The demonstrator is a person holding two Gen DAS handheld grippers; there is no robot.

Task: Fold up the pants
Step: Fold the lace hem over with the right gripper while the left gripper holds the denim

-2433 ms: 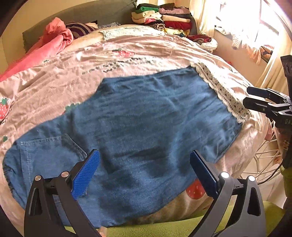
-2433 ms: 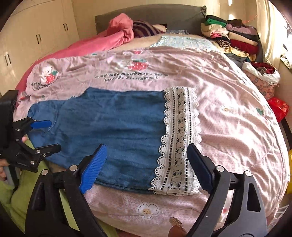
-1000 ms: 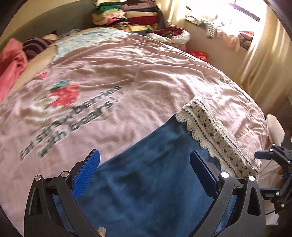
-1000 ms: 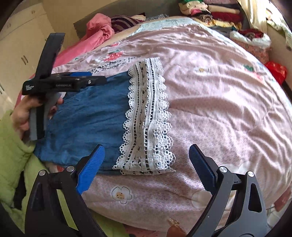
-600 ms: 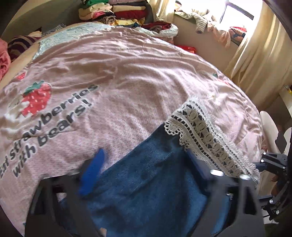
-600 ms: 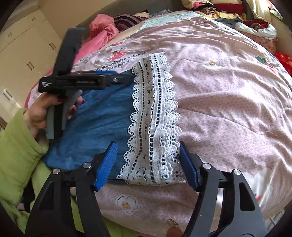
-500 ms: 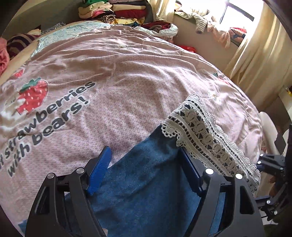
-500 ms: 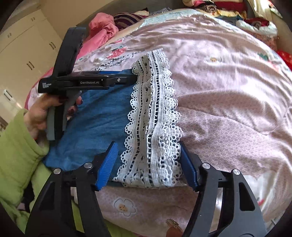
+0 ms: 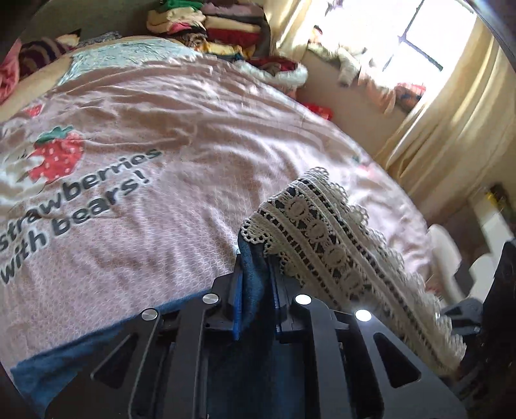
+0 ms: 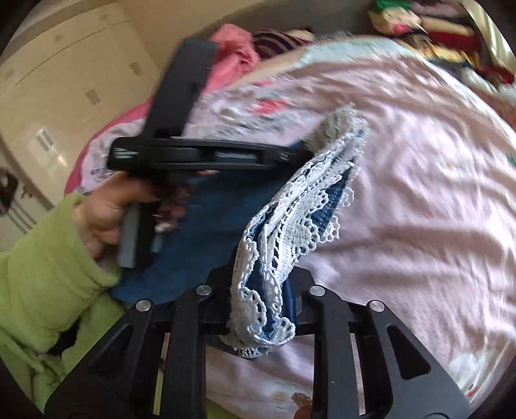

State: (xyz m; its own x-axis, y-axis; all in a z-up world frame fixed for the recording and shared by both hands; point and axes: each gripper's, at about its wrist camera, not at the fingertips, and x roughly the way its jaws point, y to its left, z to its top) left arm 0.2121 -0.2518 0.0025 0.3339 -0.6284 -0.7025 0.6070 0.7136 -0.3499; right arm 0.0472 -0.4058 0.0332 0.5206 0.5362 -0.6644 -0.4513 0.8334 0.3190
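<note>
Left gripper point(image 9: 254, 283): pressed together on the far corner of the denim pants point(image 9: 251, 370), at the point where the blue cloth meets the lace hem point(image 9: 325, 238); seen from the right wrist view as a black bar held in a hand point(image 10: 109, 206) with a green sleeve point(image 10: 42, 283).
Right gripper point(image 10: 261, 303): pinched on the near corner of the same hem, with lace bunched between the fingers.
Denim pants point(image 10: 206, 232): spread over the near side of the pink bedspread point(image 9: 180, 135); the hem end is raised off the bed between the two grippers.
Lace hem point(image 10: 300, 209): white, draped and twisted, with denim visible through the openwork.
Bedspread print: a strawberry point(image 9: 58, 154) and lettering, at far left.
Background: stacked folded clothes point(image 9: 206, 22) at the far end; curtain point(image 9: 445, 129) at right.
</note>
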